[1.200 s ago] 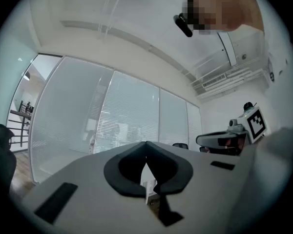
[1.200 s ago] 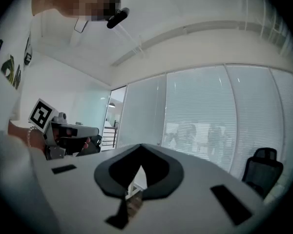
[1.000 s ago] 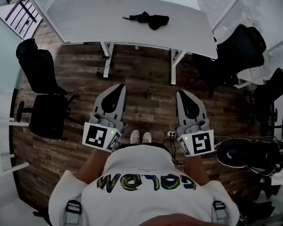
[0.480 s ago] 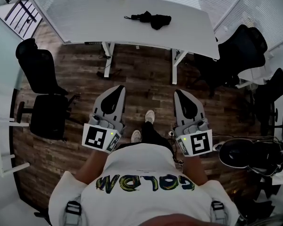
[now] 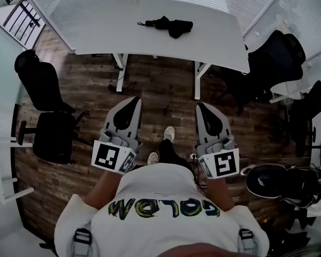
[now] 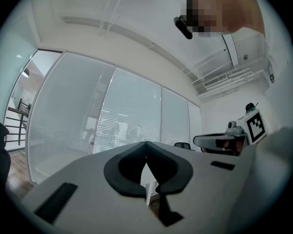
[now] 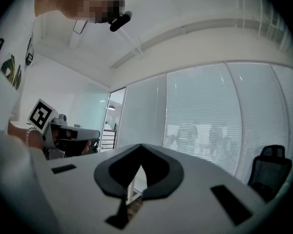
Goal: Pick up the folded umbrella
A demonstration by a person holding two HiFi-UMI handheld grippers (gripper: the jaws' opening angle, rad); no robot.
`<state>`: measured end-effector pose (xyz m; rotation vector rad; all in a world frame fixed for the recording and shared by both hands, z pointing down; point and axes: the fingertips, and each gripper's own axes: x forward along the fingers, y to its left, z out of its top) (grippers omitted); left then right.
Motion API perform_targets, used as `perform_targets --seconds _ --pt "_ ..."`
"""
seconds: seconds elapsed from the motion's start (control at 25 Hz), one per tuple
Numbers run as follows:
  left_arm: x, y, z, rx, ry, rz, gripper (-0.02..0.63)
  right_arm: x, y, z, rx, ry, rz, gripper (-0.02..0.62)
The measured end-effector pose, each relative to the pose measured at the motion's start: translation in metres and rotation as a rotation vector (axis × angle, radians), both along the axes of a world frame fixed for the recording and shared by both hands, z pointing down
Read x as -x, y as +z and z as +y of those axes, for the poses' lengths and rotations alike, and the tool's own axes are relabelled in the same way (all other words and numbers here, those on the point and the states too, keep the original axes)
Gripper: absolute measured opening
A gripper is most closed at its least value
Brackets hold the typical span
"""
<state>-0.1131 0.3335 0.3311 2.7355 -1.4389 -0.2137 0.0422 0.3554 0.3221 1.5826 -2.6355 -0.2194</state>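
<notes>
2 tongs, both mine, are the nearest things: the left tongs [image 5: 131, 101] at 11 o'clock and the right tongs [image 5: 203, 107] at 1 o'clock. They are smooth grey plastic wedges with black rubbery pads. Each pair is clenched tip to tip with nothing between, held above the floor [image 5: 166, 90], which is dark, rough-grained wood planking. Beyond them at 12 o'clock stands a white desk [image 5: 96, 31], flat and matte, on 2 white legs. The folded umbrella [image 5: 168, 24] lies on the desk's far half, well apart from both tongs. It is black, limp fabric bunched loosely round a short shaft, with a thin stub pointing to 9 o'clock. I judge nothing of the pick-up is done yet; reaching the desk, opening and gripping all remain.
</notes>
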Motion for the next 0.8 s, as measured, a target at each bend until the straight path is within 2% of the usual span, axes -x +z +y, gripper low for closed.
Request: perform_targets --seconds 0.8 --pt "-0.084 -0.012 -0.130 -0.009 0.008 0.010 0.011 -0.079 -0.008 -0.130 -0.022 -0.027 -0.006 0.009"
